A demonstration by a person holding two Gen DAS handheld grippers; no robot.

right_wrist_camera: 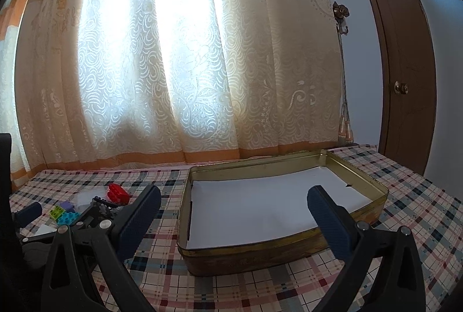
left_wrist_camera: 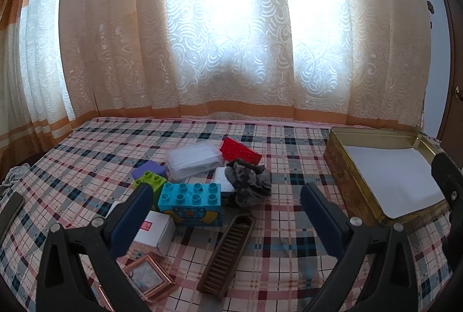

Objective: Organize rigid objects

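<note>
Evidently nothing is sorted yet: both the left gripper (left_wrist_camera: pixel 228 202) and right gripper (right_wrist_camera: pixel 234 207) gape empty, blocks (left_wrist_camera: pixel 191 203) heaped mid-bed, the tin (right_wrist_camera: pixel 289 248) probably waiting near the bed's right edge.

1. The right gripper (right_wrist_camera: pixel 233 206) is wide open and holds nothing; its dark blue fingers (right_wrist_camera: pixel 139 218) point toward the curtain (right_wrist_camera: pixel 173 51).
2. Between and behind the fingers stands a gold metal tin (right_wrist_camera: pixel 260 258), open, with a white sheet (right_wrist_camera: pixel 254 210) on its bottom.
3. The tin rests on a checked cloth (right_wrist_camera: pixel 162 277).
4. To the far left lie small bricks close together: a red brick (right_wrist_camera: pixel 117 193), a green brick (right_wrist_camera: pixel 57 211) and a light blue brick (right_wrist_camera: pixel 69 218).
5. On the right side is a brown door (right_wrist_camera: pixel 405 57) with a round knob (right_wrist_camera: pixel 401 87).
</note>
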